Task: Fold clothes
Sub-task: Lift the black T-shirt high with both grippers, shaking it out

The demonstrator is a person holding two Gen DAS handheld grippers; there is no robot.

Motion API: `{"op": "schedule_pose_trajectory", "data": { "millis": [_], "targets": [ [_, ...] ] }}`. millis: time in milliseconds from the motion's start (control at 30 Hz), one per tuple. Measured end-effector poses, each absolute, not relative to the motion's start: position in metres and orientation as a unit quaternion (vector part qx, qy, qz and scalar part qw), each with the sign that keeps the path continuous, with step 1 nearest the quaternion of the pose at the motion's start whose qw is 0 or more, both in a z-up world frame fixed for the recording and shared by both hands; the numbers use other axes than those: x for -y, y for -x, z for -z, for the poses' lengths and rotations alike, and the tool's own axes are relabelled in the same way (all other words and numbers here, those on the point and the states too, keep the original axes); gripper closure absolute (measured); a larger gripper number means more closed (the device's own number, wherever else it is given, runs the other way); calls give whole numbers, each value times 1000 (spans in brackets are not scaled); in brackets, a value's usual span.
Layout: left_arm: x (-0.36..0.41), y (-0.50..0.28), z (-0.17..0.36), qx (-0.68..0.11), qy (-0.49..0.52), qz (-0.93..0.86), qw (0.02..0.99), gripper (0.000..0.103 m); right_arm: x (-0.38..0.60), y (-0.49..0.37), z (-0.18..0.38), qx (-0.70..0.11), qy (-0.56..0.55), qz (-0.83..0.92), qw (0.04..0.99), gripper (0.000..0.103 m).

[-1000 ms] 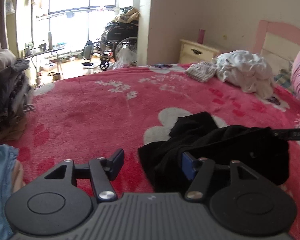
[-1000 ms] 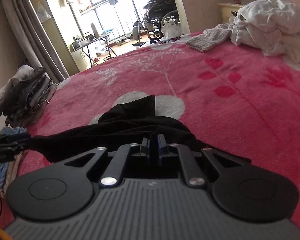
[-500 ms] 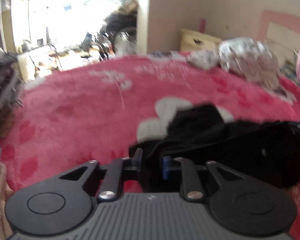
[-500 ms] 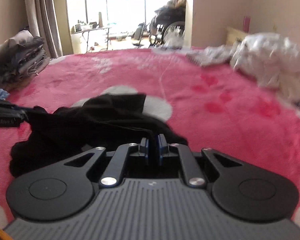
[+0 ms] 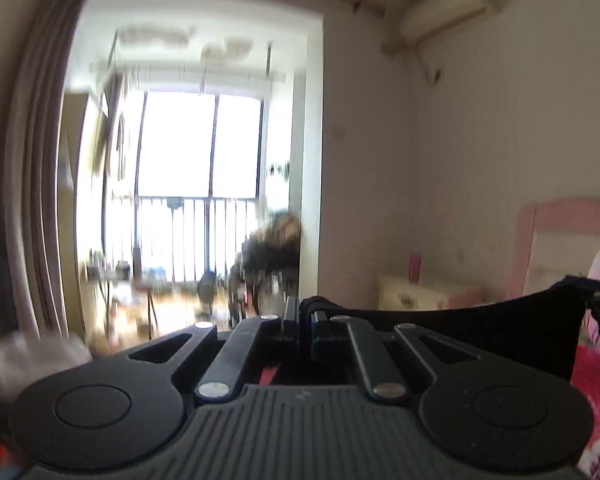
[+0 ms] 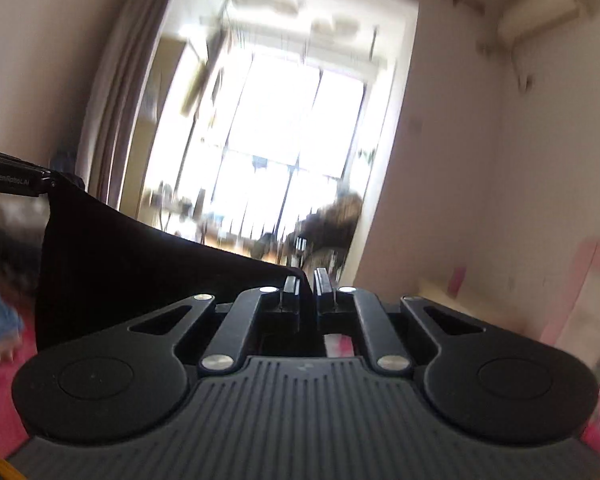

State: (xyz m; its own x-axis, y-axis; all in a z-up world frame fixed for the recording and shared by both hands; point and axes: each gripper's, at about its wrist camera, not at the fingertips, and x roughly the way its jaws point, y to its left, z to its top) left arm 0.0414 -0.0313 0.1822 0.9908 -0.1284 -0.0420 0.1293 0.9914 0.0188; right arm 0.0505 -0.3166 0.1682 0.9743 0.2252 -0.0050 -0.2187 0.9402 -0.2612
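Two tongs, one black garment, one lit window.

Showing now are one left tongs (image 5: pixel 305 318) and one right tongs (image 6: pixel 307 286), each pinching a top corner of the single black garment (image 5: pixel 480 336) that is hanging between them; behind it one curtain (image 5: pixel 40 184), one air conditioner (image 5: pixel 444 10), one pale nightstand (image 5: pixel 420 298) and one pink headboard (image 5: pixel 556 236) are standing in view.

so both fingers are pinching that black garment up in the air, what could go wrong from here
1. Each grip is only a thin pinch on the top edge: the left gripper and right gripper hold the black garment at its corners, so a tug could pull it free.
2. The edge sags between them, so it may crease if laid down now.
3. Both views are blurred, and the lower hem is hidden, so it may land bunched on the red blanket.
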Motion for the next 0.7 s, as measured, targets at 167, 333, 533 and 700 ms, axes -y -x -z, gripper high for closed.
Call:
{"op": "schedule_pose_trajectory", "data": {
  "millis": [167,333,533,700],
  "targets": [
    [34,10,-238,38,-40,58,997,97,318,-6,-230,90,150,-110,978,98],
    [39,46,-270,67,-57,46,995,97,322,25,-272,140,156,-110,972,98],
    [42,75,-292,87,-66,36,993,97,333,49,-302,172,148,-117,967,98],
    [46,90,-301,93,-68,36,993,97,333,48,-303,164,147,-128,967,98]
  ]
}}
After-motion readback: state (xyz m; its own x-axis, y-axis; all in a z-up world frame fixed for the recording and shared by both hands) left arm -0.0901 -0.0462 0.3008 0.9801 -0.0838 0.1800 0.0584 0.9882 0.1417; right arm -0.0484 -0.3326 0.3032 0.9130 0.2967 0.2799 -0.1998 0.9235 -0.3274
